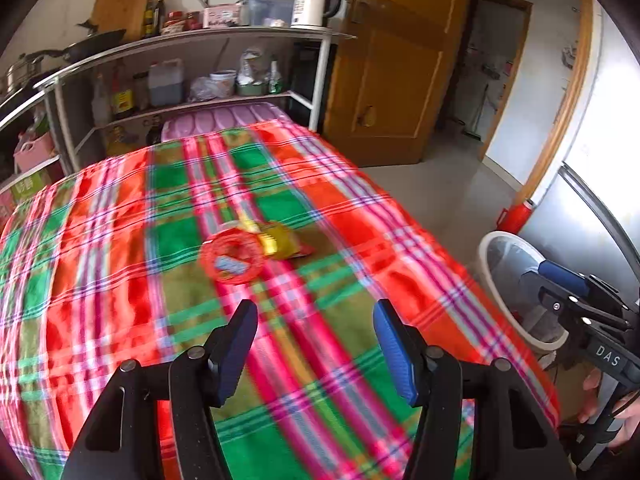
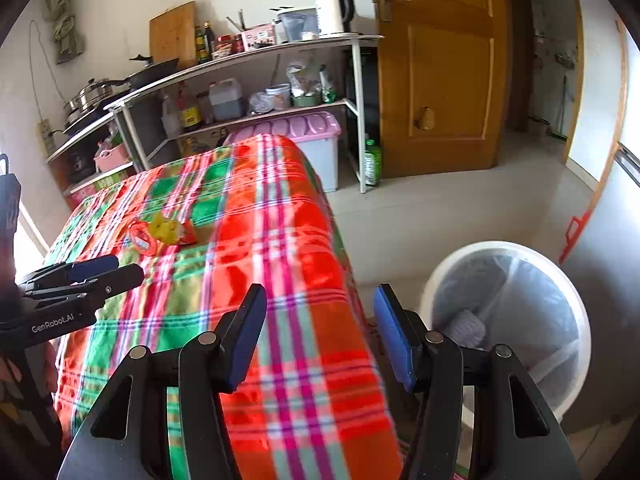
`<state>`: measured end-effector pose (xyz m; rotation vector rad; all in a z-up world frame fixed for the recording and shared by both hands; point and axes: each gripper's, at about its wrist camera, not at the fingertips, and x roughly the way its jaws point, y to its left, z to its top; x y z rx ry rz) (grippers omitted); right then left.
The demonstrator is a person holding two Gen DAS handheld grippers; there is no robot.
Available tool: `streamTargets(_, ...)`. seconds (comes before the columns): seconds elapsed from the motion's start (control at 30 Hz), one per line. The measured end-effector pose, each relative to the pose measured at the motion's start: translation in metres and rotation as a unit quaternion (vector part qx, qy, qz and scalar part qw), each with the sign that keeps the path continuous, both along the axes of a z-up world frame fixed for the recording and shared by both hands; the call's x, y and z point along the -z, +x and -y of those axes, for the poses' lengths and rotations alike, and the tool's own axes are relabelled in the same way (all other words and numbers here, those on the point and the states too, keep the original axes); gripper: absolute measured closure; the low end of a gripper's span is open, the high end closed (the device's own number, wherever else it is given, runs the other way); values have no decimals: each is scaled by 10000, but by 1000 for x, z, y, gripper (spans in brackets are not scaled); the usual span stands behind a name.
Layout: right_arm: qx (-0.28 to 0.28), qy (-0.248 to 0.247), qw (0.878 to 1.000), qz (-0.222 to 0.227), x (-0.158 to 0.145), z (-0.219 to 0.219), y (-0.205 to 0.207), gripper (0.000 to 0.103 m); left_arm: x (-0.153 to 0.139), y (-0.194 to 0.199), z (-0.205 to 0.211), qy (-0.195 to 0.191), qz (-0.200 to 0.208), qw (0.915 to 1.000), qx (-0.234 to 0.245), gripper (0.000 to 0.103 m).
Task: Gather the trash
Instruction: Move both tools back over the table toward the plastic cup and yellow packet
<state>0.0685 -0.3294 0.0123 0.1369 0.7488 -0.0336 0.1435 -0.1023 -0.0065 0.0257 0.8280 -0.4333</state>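
Note:
A round red wrapper (image 1: 233, 255) and a yellow wrapper (image 1: 280, 240) lie together on the plaid tablecloth (image 1: 120, 240). In the right wrist view they are the red wrapper (image 2: 141, 240) and the yellow wrapper (image 2: 170, 229), far left. My left gripper (image 1: 316, 316) is open and empty, above the cloth just short of the wrappers. My right gripper (image 2: 320, 300) is open and empty, over the table's right edge beside a white trash bin (image 2: 508, 252) lined with a clear bag. The bin (image 1: 486, 256) also shows in the left wrist view.
A metal shelf (image 1: 200, 40) with bottles, pans and a kettle (image 1: 314, 2) stands behind the table. A storage box with a pink lid (image 2: 304, 128) sits beside it. A wooden door (image 2: 440, 60) stands at the back. A grey cabinet (image 1: 592, 208) rises at the right.

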Motion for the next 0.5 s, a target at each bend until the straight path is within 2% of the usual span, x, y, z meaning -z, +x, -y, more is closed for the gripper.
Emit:
streamTargets(0.13,-232,20,9997,-55,3,-24,17,46,2,6,-26,9,17,9998,-219,42)
streamTargets(0.23,-449,-49,9989,-107,7,-44,29,47,2,12,-39,61,27,9994,-329,36)
streamTargets(0.5,-716,-107,9972,-172,10,-73,50,47,8,33,-46,157,-12,9994,-313,36)
